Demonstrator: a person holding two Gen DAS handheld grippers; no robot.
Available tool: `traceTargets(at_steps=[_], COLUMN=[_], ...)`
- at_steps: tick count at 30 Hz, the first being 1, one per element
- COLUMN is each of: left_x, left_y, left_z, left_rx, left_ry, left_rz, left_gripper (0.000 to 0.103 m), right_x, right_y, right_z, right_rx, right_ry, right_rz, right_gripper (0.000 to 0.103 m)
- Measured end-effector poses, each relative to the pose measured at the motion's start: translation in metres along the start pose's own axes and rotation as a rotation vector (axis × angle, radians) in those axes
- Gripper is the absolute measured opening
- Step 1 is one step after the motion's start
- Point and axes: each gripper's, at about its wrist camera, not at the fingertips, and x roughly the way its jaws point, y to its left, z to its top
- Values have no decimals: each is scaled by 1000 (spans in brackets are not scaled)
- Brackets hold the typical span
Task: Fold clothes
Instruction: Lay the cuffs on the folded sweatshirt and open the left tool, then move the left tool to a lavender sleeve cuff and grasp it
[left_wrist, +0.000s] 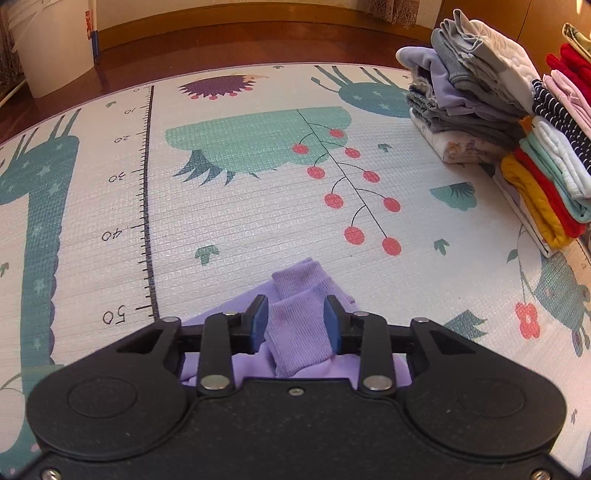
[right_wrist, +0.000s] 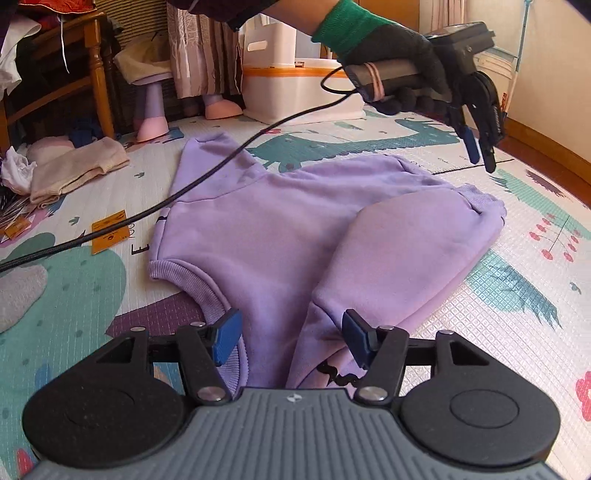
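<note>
the soft, limp purple sweatshirt (right_wrist: 295, 229) lies flat on the play mat (right_wrist: 517, 314), both the left hand-held gripper (left_wrist: 295, 325) and right hand-held gripper (right_wrist: 291, 339) open over it; best pinched at ribbed cuffs or hem.

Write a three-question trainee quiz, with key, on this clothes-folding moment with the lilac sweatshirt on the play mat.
1. True or false: the left gripper is clamped on the lilac sweatshirt.
2. What lies between the left gripper's pads?
3. Which sleeve state fits? A) both spread out B) one folded across the body C) both tucked under

Key
1. False; open.
2. A ribbed cuff.
3. B.
</note>
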Motion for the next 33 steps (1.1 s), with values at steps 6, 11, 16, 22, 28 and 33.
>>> traceTargets(at_steps=[6, 11, 16, 22, 28, 33], left_x=[-106, -158, -187, -207, -216, -222], left_y=[35, 65, 91, 118, 148, 166], left_z=[-97, -210, -308, -369, -393, -411], left_rx=[-139, -469, -786, -966, -1052, -1159], left_ry=[-22, -55, -90, -128, -209, -291], left_rz=[0, 46, 107, 152, 179, 194], left_gripper=[57, 57, 57, 57, 57, 57], right_x=[-5, 23, 18, 2, 11, 19], right_y=[5, -4, 6, -4, -30, -49], right_z=[1, -3, -3, 21, 47, 78], right_rx=[-46, 29, -17, 37, 179, 292], right_ry=[-24, 80, 95, 67, 186, 285], right_rz=[-15, 51, 43, 37, 119, 185], right_gripper=[60, 66, 66, 62, 60, 61])
